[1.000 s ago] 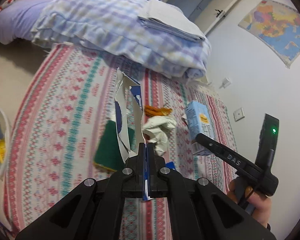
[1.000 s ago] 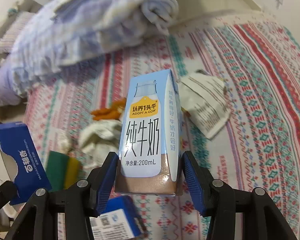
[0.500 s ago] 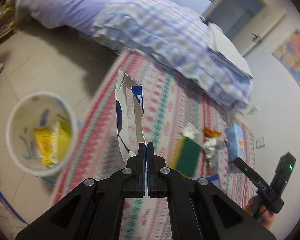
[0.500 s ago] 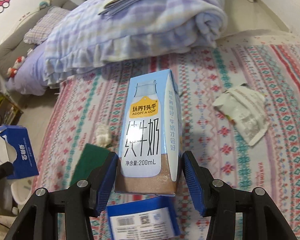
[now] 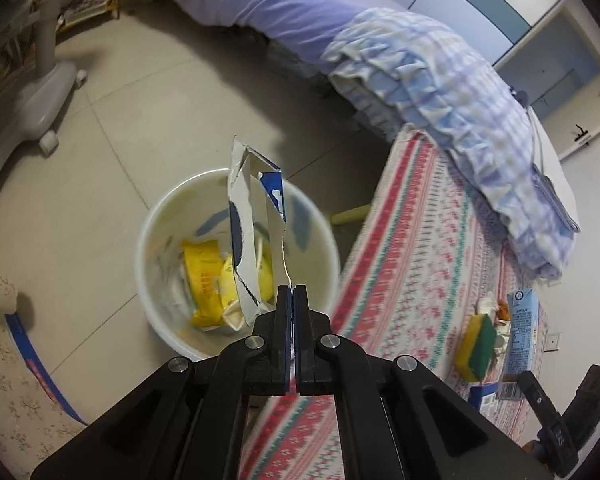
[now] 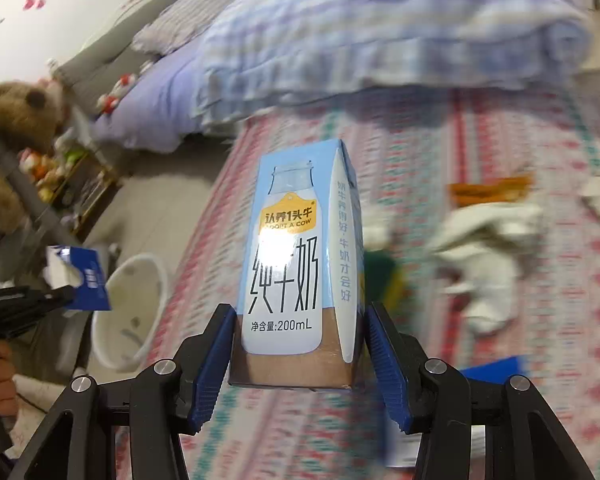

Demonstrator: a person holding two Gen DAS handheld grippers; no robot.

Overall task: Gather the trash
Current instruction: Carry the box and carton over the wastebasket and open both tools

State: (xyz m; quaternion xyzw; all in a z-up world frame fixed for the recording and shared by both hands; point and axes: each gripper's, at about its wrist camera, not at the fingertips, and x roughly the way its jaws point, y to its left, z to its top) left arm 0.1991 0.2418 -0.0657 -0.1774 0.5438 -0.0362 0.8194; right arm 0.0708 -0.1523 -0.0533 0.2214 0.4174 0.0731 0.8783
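Left gripper [image 5: 291, 300]: jaws closed on the lower edge of a torn blue-and-white box [image 5: 256, 232], which stands up toward 12 o'clock over the white bin [image 5: 156, 216]. Yellow wrappers [image 5: 204, 280] lie in the bin. The bin sits on the tiled floor just beside the patterned rug [image 5: 420, 248].

Right gripper [image 6: 300, 344]: jaws clamped on the base of an upright milk carton [image 6: 296, 264], held above the rug. At 3 o'clock of it, a white crumpled tissue [image 6: 488, 256] lies on the rug; the view is blurred.
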